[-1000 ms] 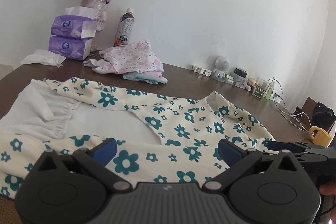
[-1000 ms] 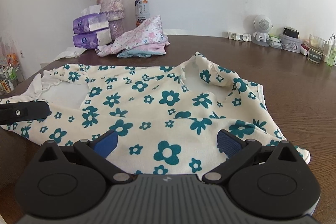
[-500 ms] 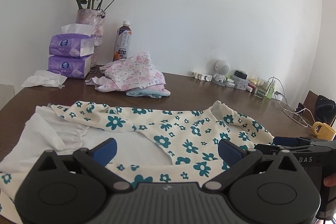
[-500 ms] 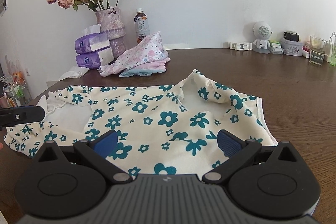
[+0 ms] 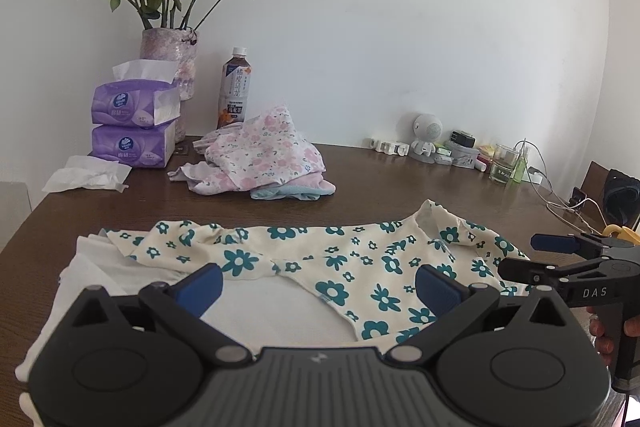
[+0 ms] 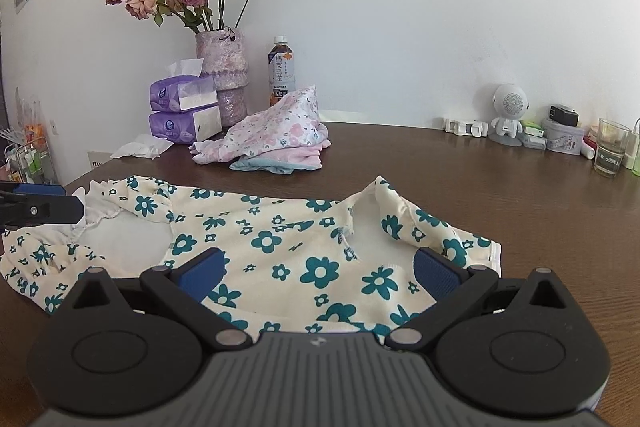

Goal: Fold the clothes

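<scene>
Left wrist view first: at its left edge the white inner face of the floral garment (image 5: pixel 360 267) lies turned up on the brown table (image 5: pixel 380 183), and the left gripper (image 5: pixel 318 287) hangs above it with its blue pads spread wide and nothing between them. A second ago those pads sat low over the cloth, whose near band of print filled the bottom of the view; now the gripper has risen and drawn back toward the near edge, so more wall and the whole vase of roses (image 5: pixel 168 63) show, along with the tissue packs (image 5: pixel 134 123) and the tea bottle (image 5: pixel 236 93). I judge that a fold has just been laid and let go, with both tools clearing off to take stock. Toward the middle, the pile of pink clothes (image 5: pixel 260 159) sits well behind the garment, untouched throughout. Further right, the right gripper (image 6: pixel 320 273) is likewise wide open and empty above the collar end, and it too has lifted compared with a second ago, when print crowded its lower frame. The garment has stayed spread lengthwise across the table, collar to the right, with only its near hem looking rearranged. It reads as partly folded, so a fresh grasp on an edge probably comes next.
</scene>
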Demonstrator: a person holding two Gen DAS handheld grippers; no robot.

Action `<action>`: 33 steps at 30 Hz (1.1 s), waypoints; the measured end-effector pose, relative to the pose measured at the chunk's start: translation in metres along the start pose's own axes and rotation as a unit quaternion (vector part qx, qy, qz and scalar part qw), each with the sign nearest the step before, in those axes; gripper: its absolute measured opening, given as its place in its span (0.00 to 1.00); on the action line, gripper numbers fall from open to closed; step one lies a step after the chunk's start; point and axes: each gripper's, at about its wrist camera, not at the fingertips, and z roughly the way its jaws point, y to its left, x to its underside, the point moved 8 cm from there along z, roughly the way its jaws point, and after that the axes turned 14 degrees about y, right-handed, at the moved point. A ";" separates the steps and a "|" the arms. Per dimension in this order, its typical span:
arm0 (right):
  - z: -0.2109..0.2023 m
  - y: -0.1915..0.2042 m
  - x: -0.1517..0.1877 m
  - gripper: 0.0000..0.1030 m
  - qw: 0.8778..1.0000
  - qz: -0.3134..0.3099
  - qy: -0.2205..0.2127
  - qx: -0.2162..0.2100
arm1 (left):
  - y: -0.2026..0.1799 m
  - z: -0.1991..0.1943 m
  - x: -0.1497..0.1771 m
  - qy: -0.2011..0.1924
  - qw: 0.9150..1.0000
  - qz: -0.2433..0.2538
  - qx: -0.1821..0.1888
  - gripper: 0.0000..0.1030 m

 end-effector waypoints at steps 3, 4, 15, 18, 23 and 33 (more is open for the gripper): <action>0.001 -0.002 -0.007 1.00 1.000 -0.004 -0.001 0.000 | 0.004 0.001 -0.006 0.001 1.000 0.009 -0.005 1.00; 0.002 -0.003 -0.009 1.00 1.000 -0.006 0.001 -0.001 | 0.006 0.002 -0.009 0.002 1.000 0.013 -0.007 1.00; 0.004 -0.028 -0.042 1.00 0.997 -0.069 0.010 0.020 | 0.039 0.009 -0.029 0.024 0.999 0.021 -0.035 1.00; 0.012 -0.031 -0.050 1.00 0.996 -0.087 0.022 0.018 | 0.050 0.015 -0.033 0.035 0.998 0.022 -0.039 1.00; 0.031 -0.038 -0.063 0.99 0.994 -0.101 0.047 0.013 | 0.065 0.026 -0.043 0.052 0.997 0.030 -0.045 1.00; 0.071 -0.058 -0.091 0.89 0.990 -0.096 0.098 -0.019 | 0.089 0.056 -0.073 0.094 0.993 0.058 -0.048 0.85</action>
